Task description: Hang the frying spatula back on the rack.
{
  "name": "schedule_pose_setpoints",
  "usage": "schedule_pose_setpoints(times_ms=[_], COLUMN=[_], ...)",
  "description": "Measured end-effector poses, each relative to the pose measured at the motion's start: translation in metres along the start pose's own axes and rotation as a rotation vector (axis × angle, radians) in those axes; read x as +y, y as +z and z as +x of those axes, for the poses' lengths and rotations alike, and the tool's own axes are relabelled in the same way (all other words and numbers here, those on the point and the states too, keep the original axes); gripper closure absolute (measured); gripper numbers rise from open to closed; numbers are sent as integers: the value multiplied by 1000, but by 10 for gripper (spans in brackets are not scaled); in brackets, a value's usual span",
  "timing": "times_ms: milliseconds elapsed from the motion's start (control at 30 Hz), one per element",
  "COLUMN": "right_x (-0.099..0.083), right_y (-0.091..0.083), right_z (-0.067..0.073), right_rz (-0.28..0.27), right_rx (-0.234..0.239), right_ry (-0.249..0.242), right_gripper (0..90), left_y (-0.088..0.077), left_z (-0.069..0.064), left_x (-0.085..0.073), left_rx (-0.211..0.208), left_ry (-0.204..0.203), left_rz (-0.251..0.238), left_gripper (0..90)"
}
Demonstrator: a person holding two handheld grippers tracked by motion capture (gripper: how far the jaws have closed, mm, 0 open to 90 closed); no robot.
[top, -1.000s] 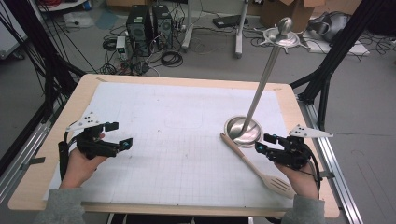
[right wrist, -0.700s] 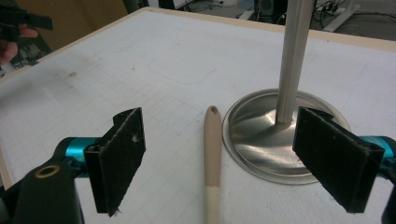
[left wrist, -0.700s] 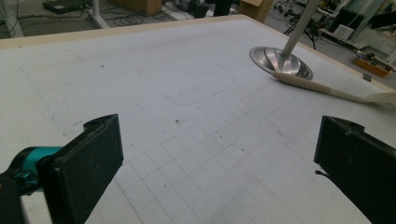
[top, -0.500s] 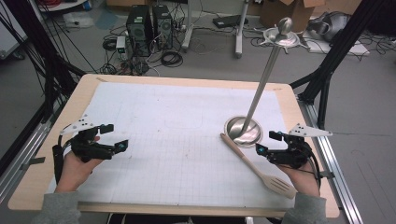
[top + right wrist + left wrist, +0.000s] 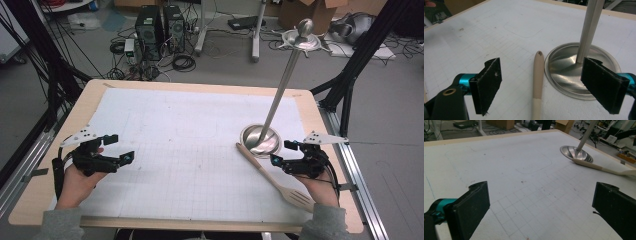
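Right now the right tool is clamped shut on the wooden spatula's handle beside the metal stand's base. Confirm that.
Not quite. The right tool is open, not clamped: in the right gripper view its jaws stand wide apart, and the wooden spatula lies between them on the table, untouched. The handle does lie beside the metal stand's base, as you said.

Wooden slotted spatula [image 5: 274, 176] lies flat on the white gridded mat, lower right of the high view. Pale wood; handle runs diagonally up-left, slotted blade at lower right. Handle tip, with a small hanging hole, lies just beside the rim of the metal stand base [image 5: 260, 140]. In the right gripper view the handle [image 5: 537, 82] runs up the frame centre.
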State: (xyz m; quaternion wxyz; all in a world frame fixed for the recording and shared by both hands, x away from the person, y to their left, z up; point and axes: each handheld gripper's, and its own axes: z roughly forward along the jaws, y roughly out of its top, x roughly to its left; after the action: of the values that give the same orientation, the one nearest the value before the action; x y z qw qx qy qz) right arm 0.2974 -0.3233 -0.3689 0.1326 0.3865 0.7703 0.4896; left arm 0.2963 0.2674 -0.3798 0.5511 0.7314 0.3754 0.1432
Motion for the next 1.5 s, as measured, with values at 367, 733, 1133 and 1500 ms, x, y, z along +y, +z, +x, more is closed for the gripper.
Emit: schedule_pose_setpoints(times_ms=[367,733,1133,1500], right_x=[-8,-15,-26,-34], right_y=[19,32,37,40], right_z=[-3,-5,-2,0], right_rz=[38,68,96,102], right_rx=[-14,-23,-41,-81], right_ry=[-13,-10,1,41], right_gripper=[162,162,162,147], left_y=[1,3,13,18], left_z=[1,2,1,1], left_x=[0,0,2,2], left_rx=[-4,-16,-37,-42], left_ry=[-2,-15,-8,-6], left_rz=[-3,-10,3,13], left_gripper=[18,18,18,18])
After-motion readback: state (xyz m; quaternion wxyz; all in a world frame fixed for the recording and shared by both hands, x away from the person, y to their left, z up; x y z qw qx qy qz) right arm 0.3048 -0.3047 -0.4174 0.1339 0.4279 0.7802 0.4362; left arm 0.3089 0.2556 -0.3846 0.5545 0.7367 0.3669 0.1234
